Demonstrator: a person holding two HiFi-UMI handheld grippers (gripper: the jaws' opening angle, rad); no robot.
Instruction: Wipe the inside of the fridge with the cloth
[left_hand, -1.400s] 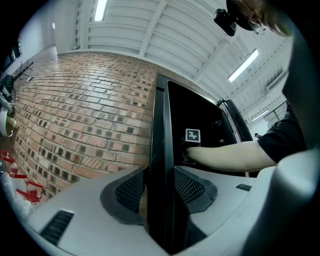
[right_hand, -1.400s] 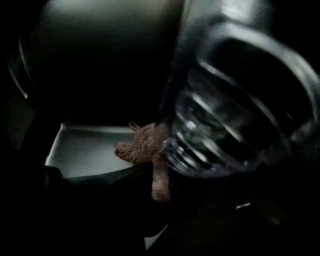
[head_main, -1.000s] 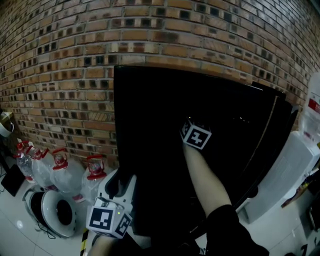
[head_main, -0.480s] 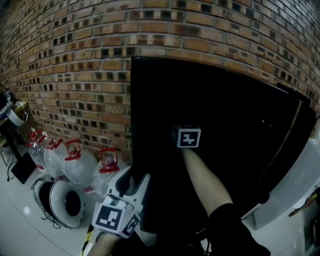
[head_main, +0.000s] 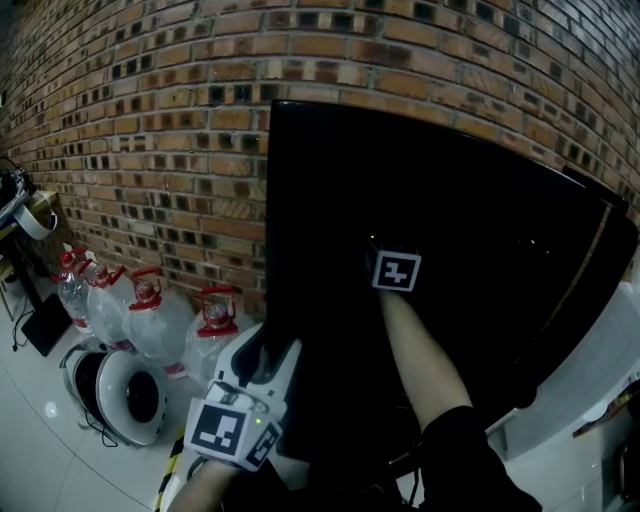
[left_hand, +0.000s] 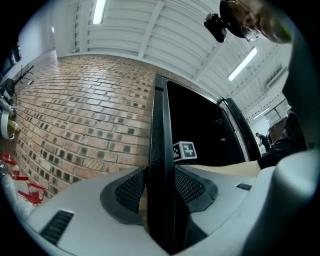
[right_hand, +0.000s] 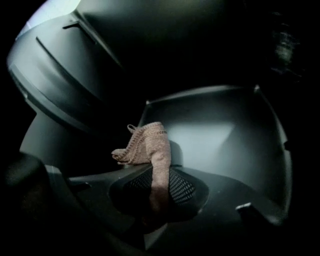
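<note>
The black fridge stands against a brick wall with its door edge swung towards me. My left gripper is shut on that edge, a pad on each side of it, and it shows low in the head view as the left gripper. My right arm reaches into the dark interior, where only the right gripper's marker cube shows. In the right gripper view my right gripper is shut on a pinkish-brown cloth. The cloth sticks up from the jaws before the grey inner wall.
Several clear water bottles with red caps stand on the floor by the brick wall. A round white and black appliance lies beside them. A white unit stands right of the fridge.
The right gripper's cube has shifted a little inside the fridge and rolled to sit squarer. The left gripper keeps its hold on the door edge.
</note>
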